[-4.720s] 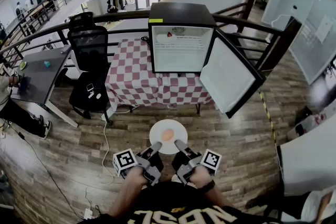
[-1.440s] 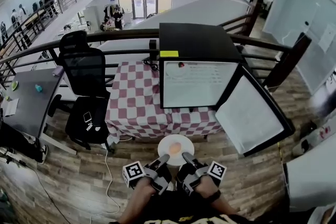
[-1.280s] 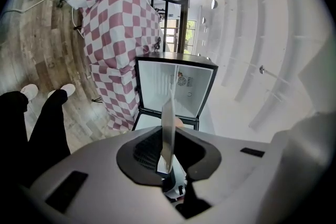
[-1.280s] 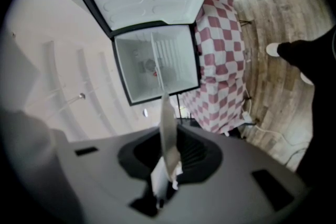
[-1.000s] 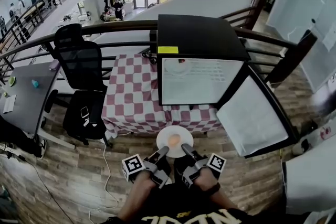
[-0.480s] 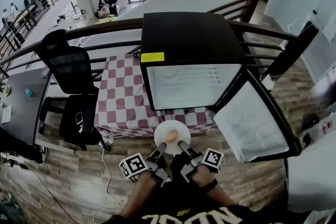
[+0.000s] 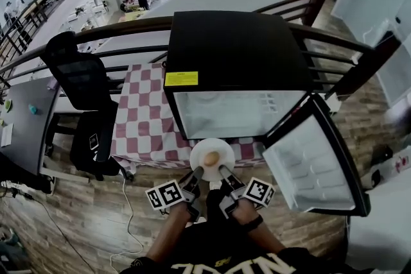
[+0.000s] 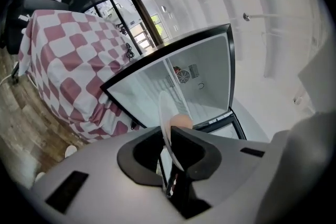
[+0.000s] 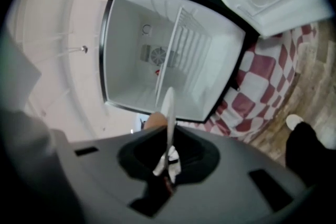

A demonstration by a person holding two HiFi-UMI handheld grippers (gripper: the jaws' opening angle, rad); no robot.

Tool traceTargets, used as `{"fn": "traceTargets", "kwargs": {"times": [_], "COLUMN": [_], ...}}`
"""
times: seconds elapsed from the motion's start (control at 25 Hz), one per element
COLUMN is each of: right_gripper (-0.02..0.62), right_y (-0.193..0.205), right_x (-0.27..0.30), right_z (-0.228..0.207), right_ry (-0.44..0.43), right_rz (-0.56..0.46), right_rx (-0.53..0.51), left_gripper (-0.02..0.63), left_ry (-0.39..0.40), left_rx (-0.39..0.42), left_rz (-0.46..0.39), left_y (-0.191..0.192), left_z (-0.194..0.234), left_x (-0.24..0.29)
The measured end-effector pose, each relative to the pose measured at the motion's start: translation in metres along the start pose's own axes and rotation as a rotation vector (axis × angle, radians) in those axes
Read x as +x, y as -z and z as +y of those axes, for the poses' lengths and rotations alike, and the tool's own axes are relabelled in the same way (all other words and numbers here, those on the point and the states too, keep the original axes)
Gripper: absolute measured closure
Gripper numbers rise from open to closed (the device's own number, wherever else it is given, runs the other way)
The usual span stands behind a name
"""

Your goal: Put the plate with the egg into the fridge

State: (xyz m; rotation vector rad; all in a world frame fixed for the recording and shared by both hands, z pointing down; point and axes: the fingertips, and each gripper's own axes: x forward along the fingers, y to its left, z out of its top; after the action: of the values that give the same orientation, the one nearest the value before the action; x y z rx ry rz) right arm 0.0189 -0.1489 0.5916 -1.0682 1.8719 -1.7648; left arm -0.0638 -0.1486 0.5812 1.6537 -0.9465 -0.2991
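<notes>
The black fridge stood on the checked tabletop, its door swung wide to the right and its white inside showing. Just before the open front, above the tabletop's near edge, the white plate was held in the air, not yet inside. The left hand-held gripper and the right hand-held gripper each had jaws clamped on its near rim. The egg lay at the plate's middle
</notes>
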Motion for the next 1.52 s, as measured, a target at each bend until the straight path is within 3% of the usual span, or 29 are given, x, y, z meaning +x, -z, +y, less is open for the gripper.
{"fn": "traceTargets", "kwargs": {"times": [0.12,0.24,0.96,1.04,1.2,1.52], "right_gripper": [0.546,0.546,0.545,0.545,0.545,0.538], "right_y": [-0.014,-0.023,-0.072,-0.075,-0.08,-0.085], "right_x": [0.018,0.032,0.098,0.103,0.113,0.125], "right_z": [-0.008,-0.022,-0.099,-0.107,-0.121,-0.146], "right_ry": [-0.005,0.015,0.151,0.164,0.196,0.272], "right_rz": [-0.003,-0.005,-0.031,-0.031,-0.023,0.01], "right_rx": [-0.018,-0.018,-0.047,-0.053,-0.066,-0.109], "left_gripper": [0.552,0.552,0.552,0.552,0.534,0.531], "left_ry": [-0.013,-0.037,-0.118,-0.135,-0.197,-0.236], "left_rx": [0.078,0.102,-0.034,-0.021,0.094,0.037], "left_rz": [0.004,0.01,-0.016,-0.017,0.012,-0.007], "left_y": [-0.012,-0.018,-0.034,-0.035,-0.035,-0.032], "left_z": [0.005,0.017,0.09,0.097,0.11,0.135], "left_x": [0.019,0.036,0.118,0.125,0.137,0.152]}}
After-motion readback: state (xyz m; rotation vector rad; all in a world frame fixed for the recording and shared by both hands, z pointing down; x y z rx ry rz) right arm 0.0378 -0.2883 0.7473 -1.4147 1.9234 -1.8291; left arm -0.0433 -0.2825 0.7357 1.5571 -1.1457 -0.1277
